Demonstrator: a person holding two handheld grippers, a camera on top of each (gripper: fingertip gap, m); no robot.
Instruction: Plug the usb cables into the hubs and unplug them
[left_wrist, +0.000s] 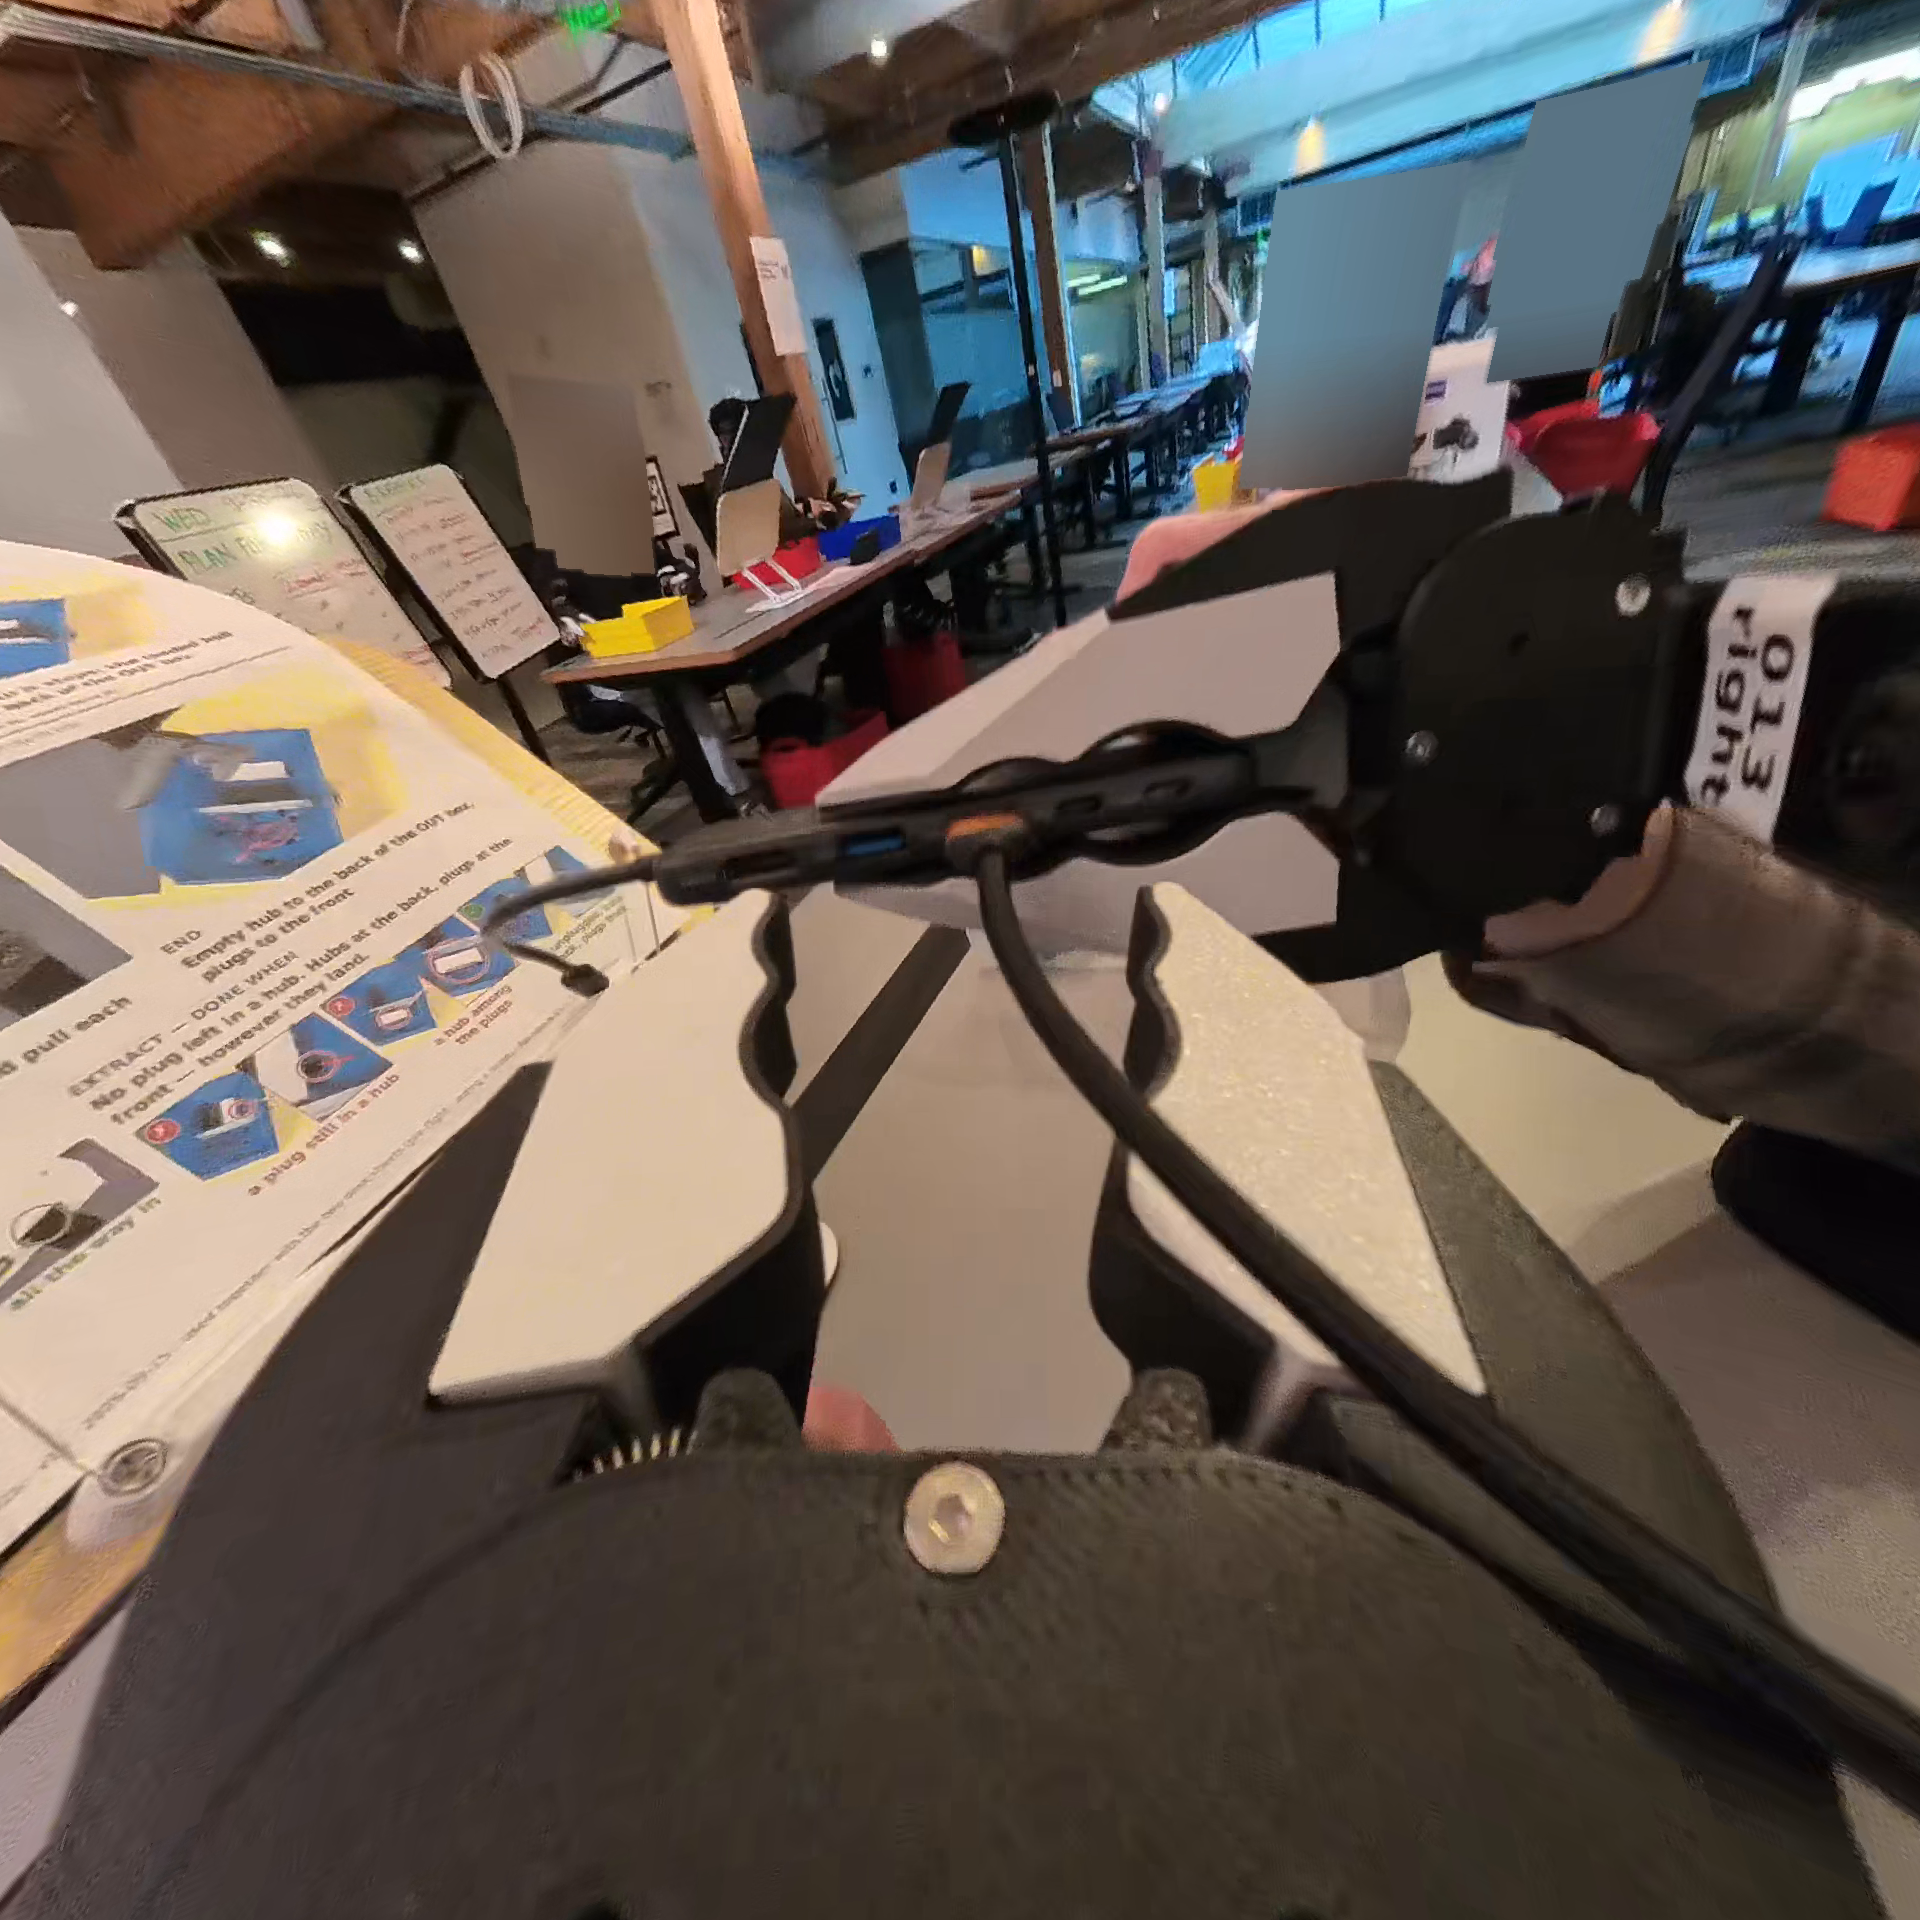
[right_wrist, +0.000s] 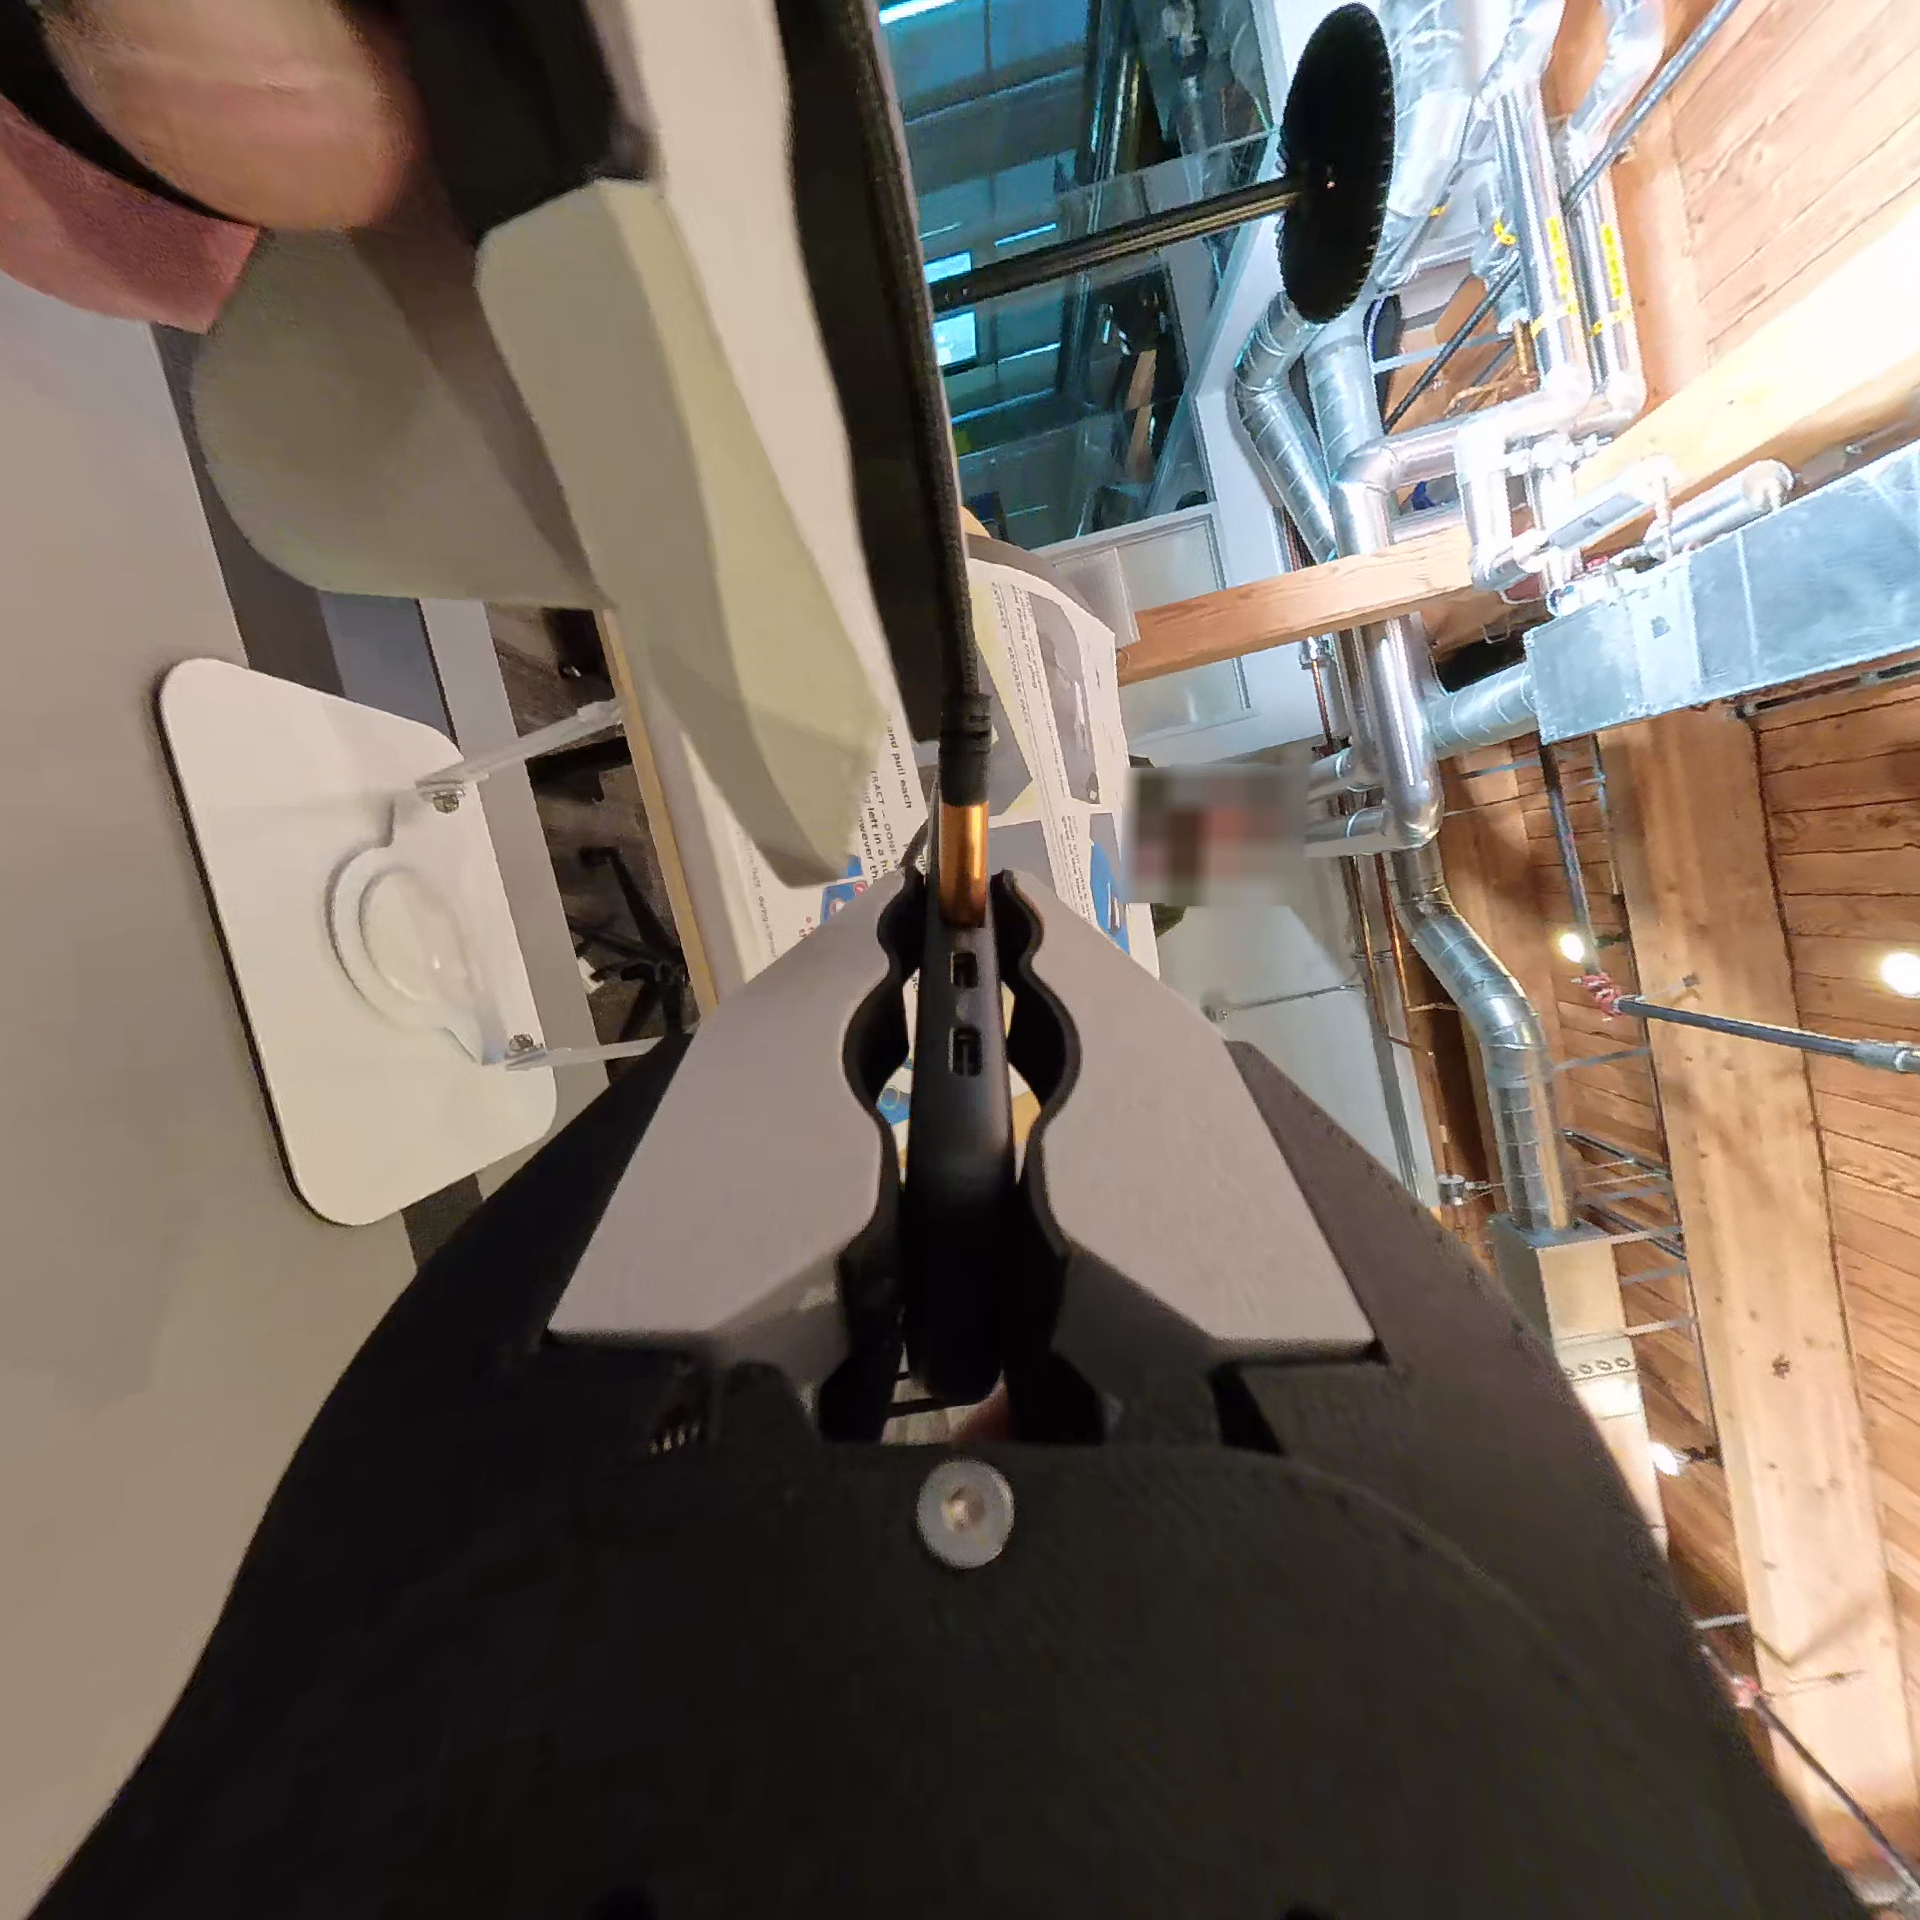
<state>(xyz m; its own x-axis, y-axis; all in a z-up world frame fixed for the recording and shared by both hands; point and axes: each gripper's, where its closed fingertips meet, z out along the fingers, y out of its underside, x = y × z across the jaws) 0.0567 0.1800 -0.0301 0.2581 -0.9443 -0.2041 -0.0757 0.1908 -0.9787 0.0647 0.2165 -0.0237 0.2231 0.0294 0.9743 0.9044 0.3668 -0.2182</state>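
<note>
Well, got the right claw (left_wrist: 883, 847) clenched flat on the black hub (left_wrist: 769, 862), held up in the air mid-frame in the left wrist view. Can see one blue port on its near edge, with an orange plug (left_wrist: 987, 831) seated in the port next to it. Leaves the left claw (left_wrist: 961, 935) released, fingers wide apart just below the hub and gripping nothing. Has the plug's thick black cable (left_wrist: 1195, 1174) dropping between those fingers and running off to the lower right, close along the right-hand one. Also a thin black cord (left_wrist: 551, 904) trailing off the hub's left end.

Around it: a printed instruction sheet (left_wrist: 260, 883) with blue and yellow photos filling the left side, propped at a slant. Behind that, two whiteboards (left_wrist: 447, 561) with handwriting, then long desks with a yellow bin (left_wrist: 639, 627). Pale tabletop (left_wrist: 935, 1247) underneath.

Writing-wise: a white sticker (left_wrist: 1756, 696) with black print on the right claw's body, at the right edge. Nothing like a brand to spot on the hub.

From the right wrist view: a white base plate (right_wrist: 353, 935) on the table at left, mid-height.
</note>
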